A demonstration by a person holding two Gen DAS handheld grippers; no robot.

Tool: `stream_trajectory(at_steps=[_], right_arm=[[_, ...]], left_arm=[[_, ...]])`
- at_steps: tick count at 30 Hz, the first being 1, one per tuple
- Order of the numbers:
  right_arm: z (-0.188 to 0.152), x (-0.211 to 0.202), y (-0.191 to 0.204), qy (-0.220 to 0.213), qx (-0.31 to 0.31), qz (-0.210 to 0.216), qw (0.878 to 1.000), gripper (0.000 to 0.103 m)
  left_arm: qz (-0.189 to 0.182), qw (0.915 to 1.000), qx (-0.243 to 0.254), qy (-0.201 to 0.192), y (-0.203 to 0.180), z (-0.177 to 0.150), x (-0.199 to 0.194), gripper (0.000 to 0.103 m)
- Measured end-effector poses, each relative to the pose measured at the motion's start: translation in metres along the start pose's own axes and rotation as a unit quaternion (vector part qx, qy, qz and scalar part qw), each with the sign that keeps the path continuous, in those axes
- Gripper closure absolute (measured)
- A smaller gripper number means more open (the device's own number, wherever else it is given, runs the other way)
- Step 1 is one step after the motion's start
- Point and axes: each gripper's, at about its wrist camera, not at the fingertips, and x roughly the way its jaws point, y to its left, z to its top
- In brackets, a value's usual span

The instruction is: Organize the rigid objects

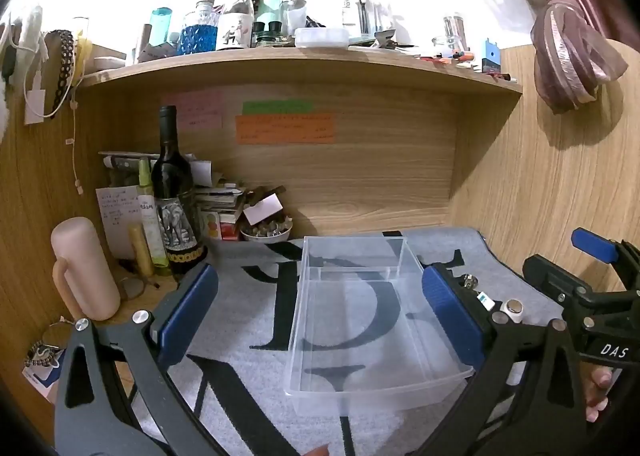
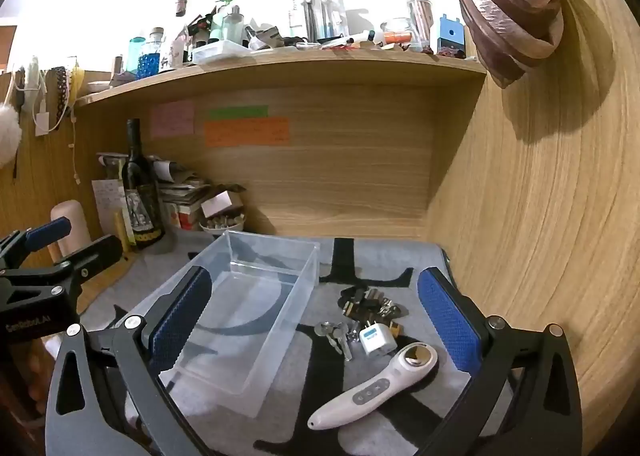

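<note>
Several small rigid things lie between the right gripper's (image 2: 316,326) wide-open, empty fingers — a white handheld device (image 2: 376,386), a white plug (image 2: 376,340), keys (image 2: 336,334). The device looks light, stiff, smooth plastic, likely slippery; best pinched across its narrow handle. Its long axis runs diagonally, round head toward the right finger. A clear bin (image 2: 256,296) sits by the left finger. The left gripper (image 1: 320,320), equally open, holds nothing.

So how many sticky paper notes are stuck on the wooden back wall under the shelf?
3. A pink note sits furthest left, a green strip is to its right, and a wide orange note sits just below the green one. Others may hide behind the wine bottle.
</note>
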Motion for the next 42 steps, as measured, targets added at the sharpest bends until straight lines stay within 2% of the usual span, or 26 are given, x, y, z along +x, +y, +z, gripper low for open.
stream_trajectory(at_steps=[13, 16, 42], right_arm=[[-0.005, 0.0, 0.001, 0.008, -0.002, 0.0, 1.0, 0.0], [-0.003, -0.002, 0.0, 0.007, -0.003, 0.001, 1.0, 0.0], [0.0, -0.005, 0.004, 0.005, -0.003, 0.001, 1.0, 0.0]], left_arm=[[-0.006, 1.0, 0.001, 0.006, -0.003, 0.008, 0.001, 0.0], [-0.008, 0.9999, 0.005, 0.006, -0.006, -0.001, 0.001, 0.0], [-0.008, 0.9999, 0.006, 0.007, -0.005, -0.002, 0.004, 0.0]])
